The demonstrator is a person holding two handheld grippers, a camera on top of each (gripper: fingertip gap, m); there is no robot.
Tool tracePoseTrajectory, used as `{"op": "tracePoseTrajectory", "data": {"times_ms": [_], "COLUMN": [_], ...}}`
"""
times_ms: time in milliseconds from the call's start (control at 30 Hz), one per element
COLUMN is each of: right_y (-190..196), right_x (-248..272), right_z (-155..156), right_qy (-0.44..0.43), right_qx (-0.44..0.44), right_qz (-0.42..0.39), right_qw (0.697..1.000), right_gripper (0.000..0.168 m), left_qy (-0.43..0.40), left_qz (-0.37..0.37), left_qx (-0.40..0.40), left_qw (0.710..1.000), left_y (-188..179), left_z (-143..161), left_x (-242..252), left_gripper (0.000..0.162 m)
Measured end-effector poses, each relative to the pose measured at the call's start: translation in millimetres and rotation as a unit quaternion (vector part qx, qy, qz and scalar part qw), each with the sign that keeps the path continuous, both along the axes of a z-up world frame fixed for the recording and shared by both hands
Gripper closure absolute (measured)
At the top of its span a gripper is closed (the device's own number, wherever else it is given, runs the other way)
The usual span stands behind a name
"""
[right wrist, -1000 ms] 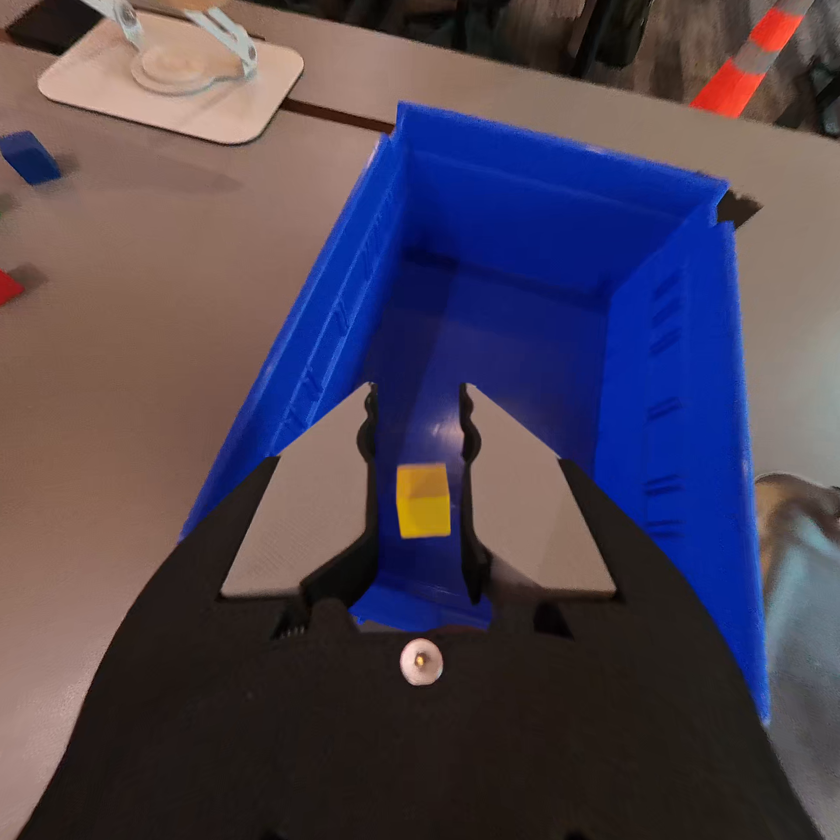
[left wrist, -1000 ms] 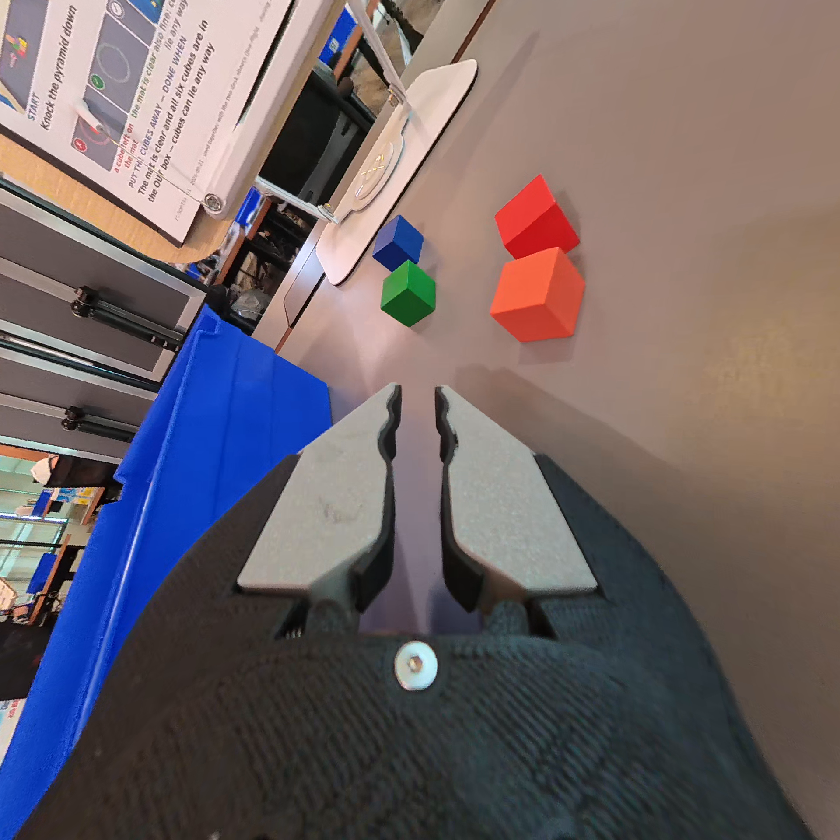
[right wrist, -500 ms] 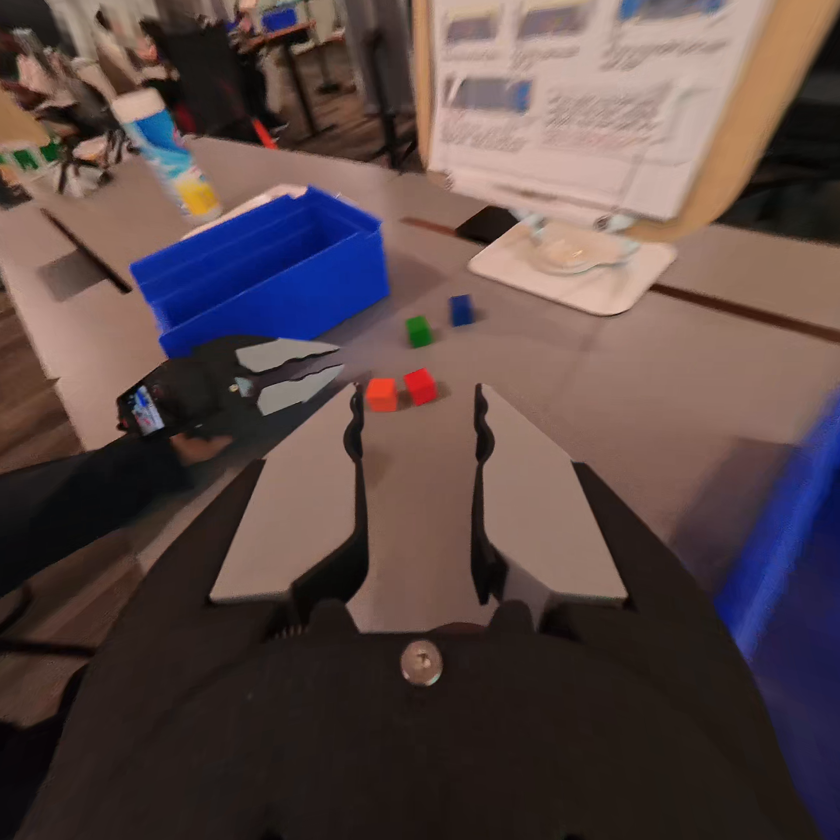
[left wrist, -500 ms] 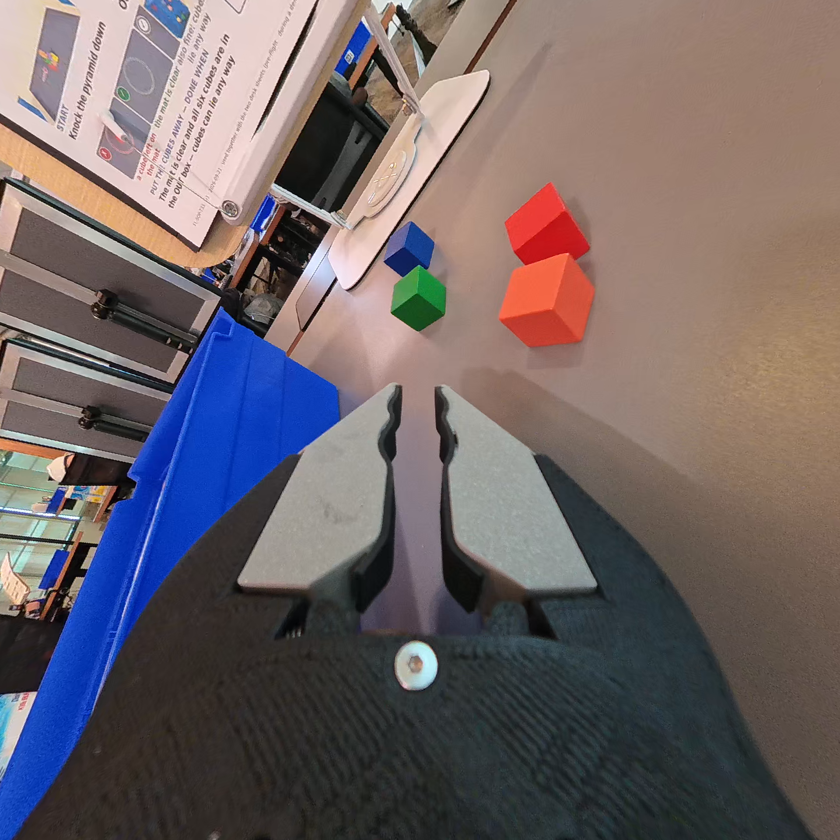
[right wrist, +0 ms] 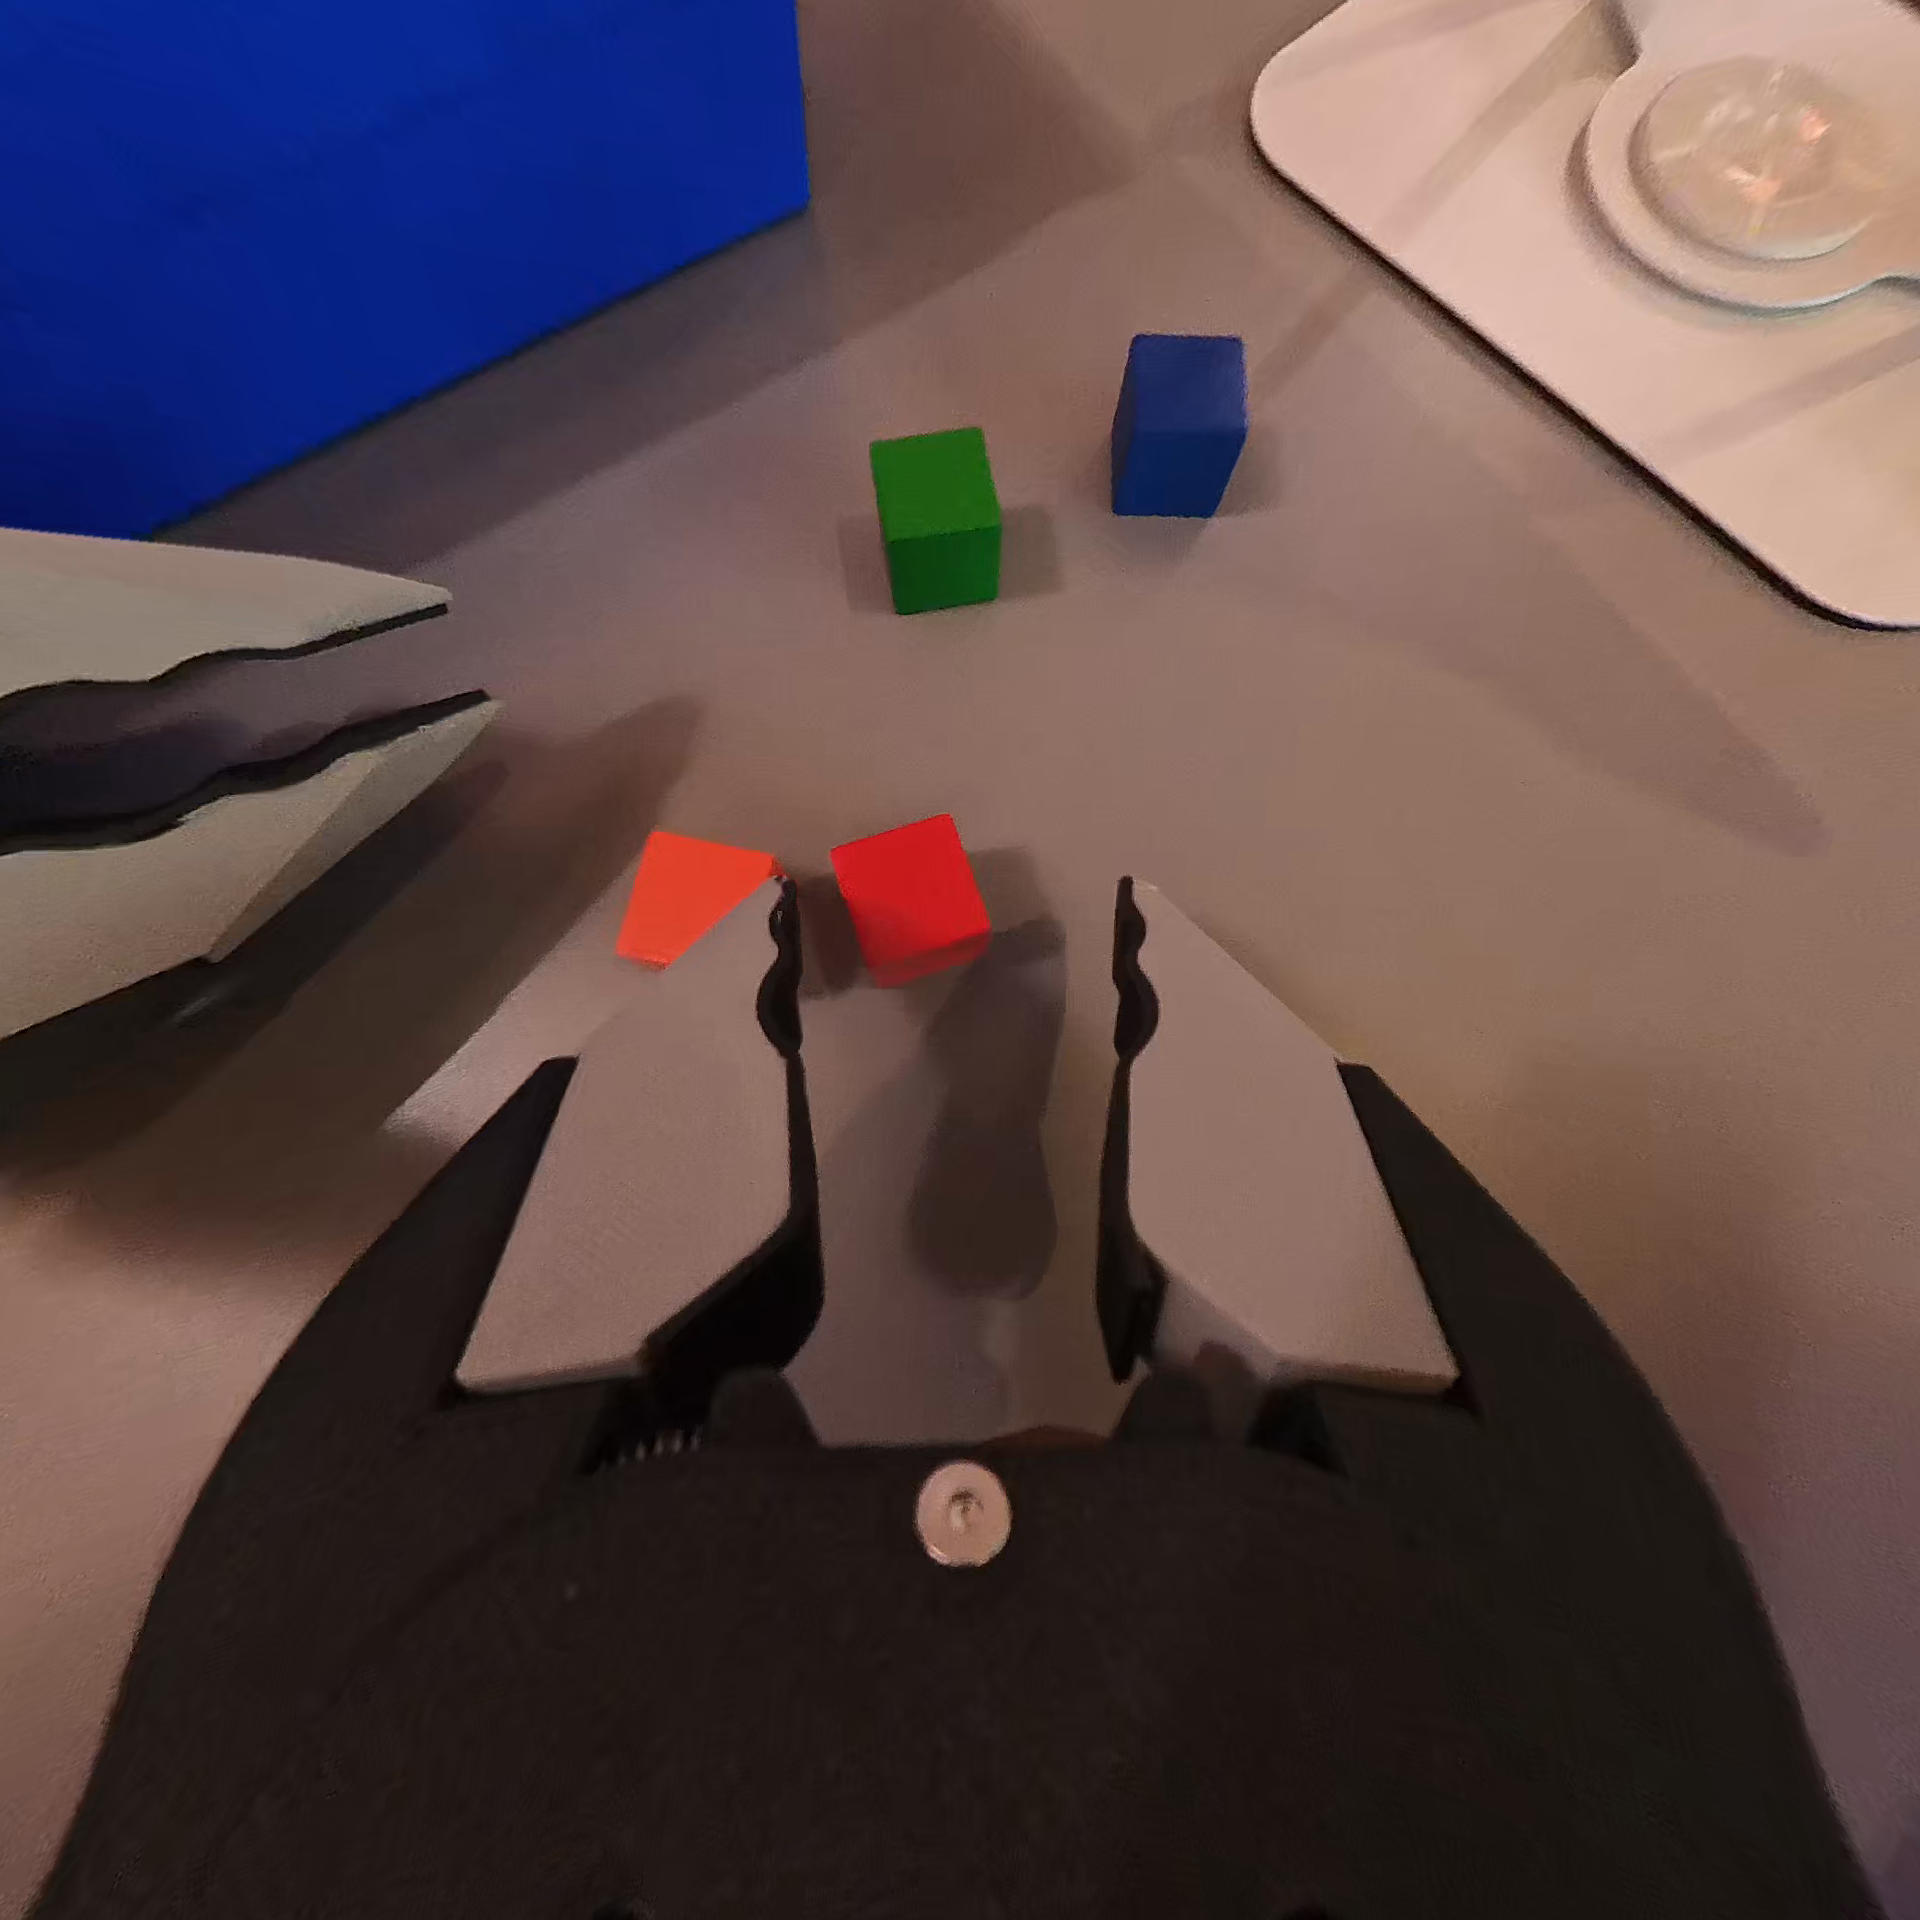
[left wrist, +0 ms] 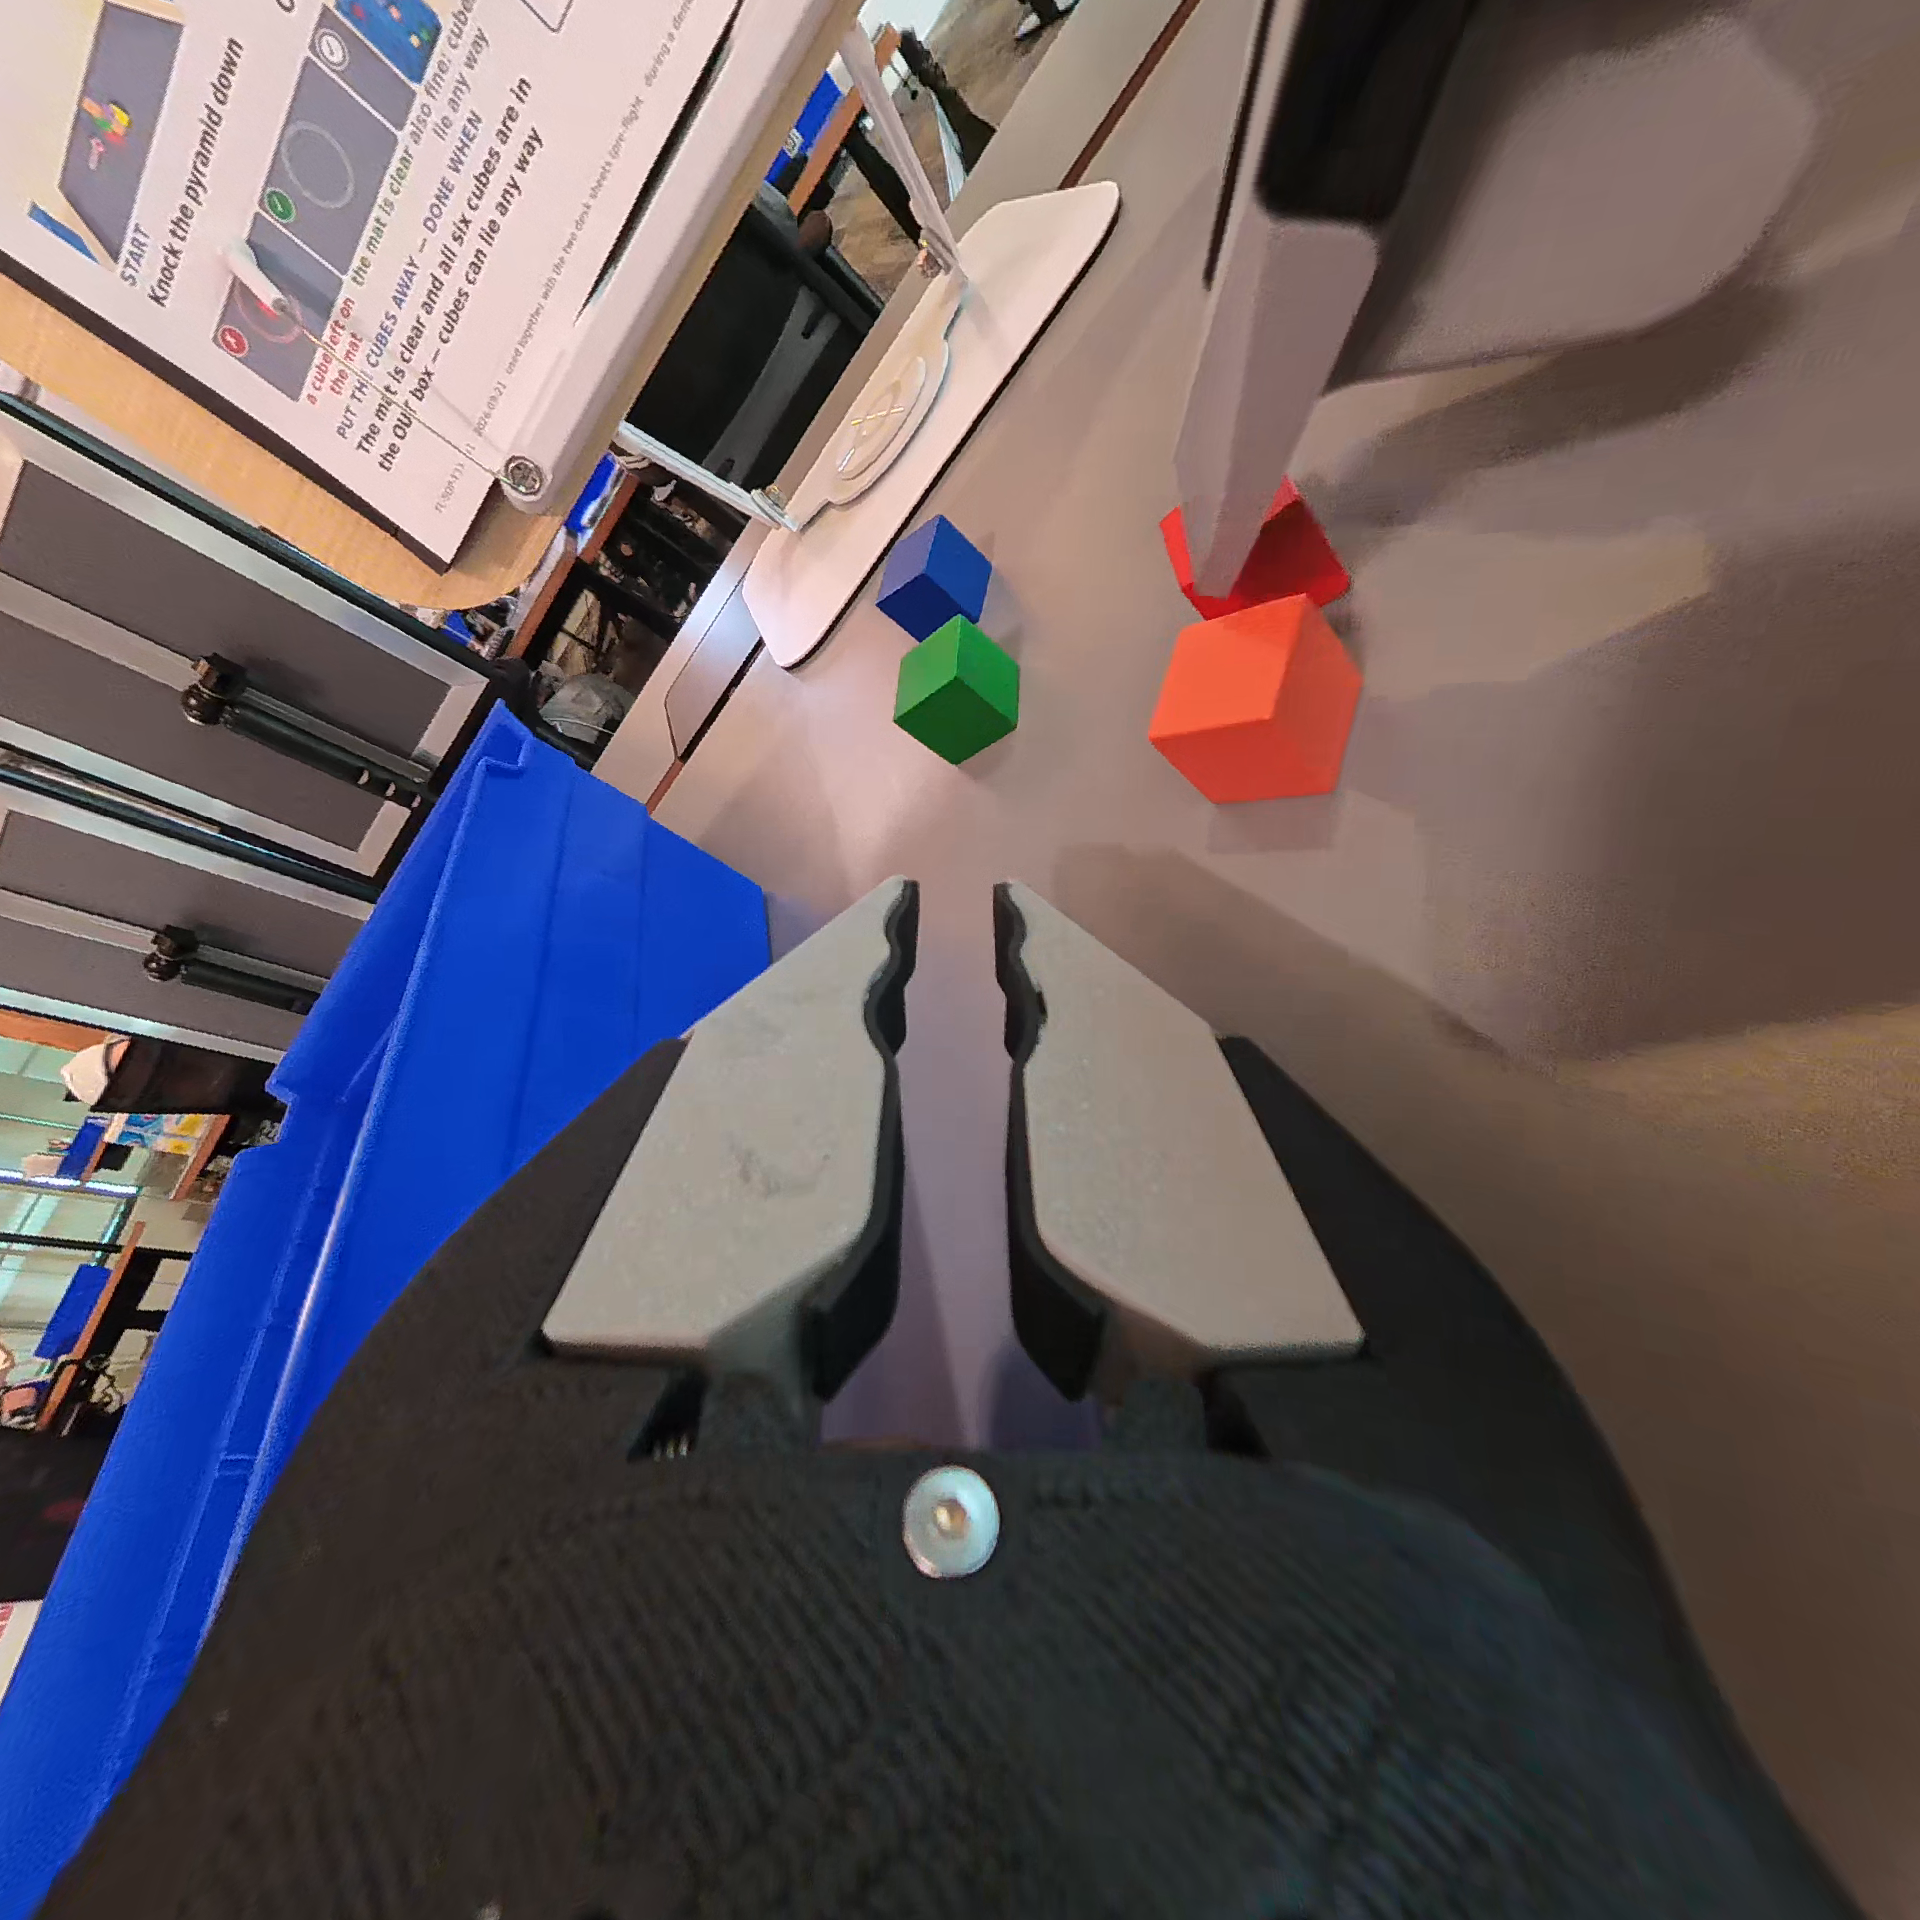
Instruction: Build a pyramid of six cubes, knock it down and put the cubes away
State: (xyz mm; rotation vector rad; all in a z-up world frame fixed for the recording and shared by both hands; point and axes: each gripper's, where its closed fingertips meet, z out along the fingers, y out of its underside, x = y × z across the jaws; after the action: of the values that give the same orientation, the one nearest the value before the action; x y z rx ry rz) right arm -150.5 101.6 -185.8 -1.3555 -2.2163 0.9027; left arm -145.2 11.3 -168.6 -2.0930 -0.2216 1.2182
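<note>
Four cubes lie on the grey table. In the right wrist view my right gripper (right wrist: 951,894) is open, low over the table, with the red cube (right wrist: 909,899) just ahead between its fingertips. The orange cube (right wrist: 691,909) sits just outside its left finger. The green cube (right wrist: 935,520) and the blue cube (right wrist: 1179,426) lie farther off. My left gripper (left wrist: 956,894) is empty, its jaws nearly together with a thin slit. It is short of the orange cube (left wrist: 1257,696) and the green cube (left wrist: 956,691). A right gripper finger (left wrist: 1247,395) partly hides the red cube (left wrist: 1283,561).
A blue bin (left wrist: 499,1039) stands beside my left gripper and shows at the far left in the right wrist view (right wrist: 364,208). A white stand base (right wrist: 1610,312) lies behind the blue cube (left wrist: 935,577) and carries an instruction board (left wrist: 312,208).
My right gripper left the bin, where a yellow cube lay, swung over the table and came down around the red cube. My left gripper has hardly moved.
</note>
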Motion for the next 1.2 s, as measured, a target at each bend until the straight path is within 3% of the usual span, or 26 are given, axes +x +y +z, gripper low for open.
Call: {"op": "tracePoseTrajectory", "data": {"times_ms": [67, 100, 300, 400, 533, 700, 833, 1000, 1067, 1200], "right_y": [-6, -6, 1, 12, 43, 126, 210, 282, 287, 238], "right_x": [0, 0, 9, 27, 65, 112, 142, 172, 175, 160], "right_z": [-14, -19, 3, 38, 107, 176, 163, 85, 78, 123], "right_qy": [-0.028, -0.034, 0.028, 0.072, 0.138, 0.205, 0.174, 0.061, 0.056, 0.140], "right_qx": [0.012, 0.023, 0.052, 0.054, 0.039, 0.031, 0.049, 0.067, 0.055, 0.006], "right_qz": [0.028, 0.035, 0.028, 0.016, -0.009, -0.090, -0.169, -0.241, -0.254, -0.204], "right_qw": [0.999, 0.999, 0.998, 0.996, 0.990, 0.974, 0.969, 0.966, 0.964, 0.969], "right_gripper": [0.122, 0.141, 0.143, 0.143, 0.143, 0.143, 0.143, 0.141, 0.126, 0.126], "left_qy": [-0.002, -0.002, -0.002, -0.001, 0.003, 0.010, 0.026, 0.023, 0.022, 0.019], "left_qz": [0.000, 0.000, -0.004, -0.003, -0.005, -0.007, -0.015, -0.016, -0.016, -0.016], "left_qx": [-0.001, 0.000, 0.008, -0.008, -0.010, -0.026, -0.066, -0.060, -0.061, -0.043], "left_qw": [1.000, 1.000, 1.000, 1.000, 1.000, 1.000, 0.997, 0.998, 0.998, 0.999], "left_y": [0, 0, 0, 1, 2, 3, 8, 8, 8, 7], "left_z": [-1, 0, 2, -2, -2, -5, -13, -12, -12, -8], "left_x": [-1, 0, 1, 1, 2, 3, 7, 7, 7, 6], "left_gripper": [0.150, 0.150, 0.150, 0.150, 0.150, 0.149, 0.148, 0.148, 0.148, 0.148]}}
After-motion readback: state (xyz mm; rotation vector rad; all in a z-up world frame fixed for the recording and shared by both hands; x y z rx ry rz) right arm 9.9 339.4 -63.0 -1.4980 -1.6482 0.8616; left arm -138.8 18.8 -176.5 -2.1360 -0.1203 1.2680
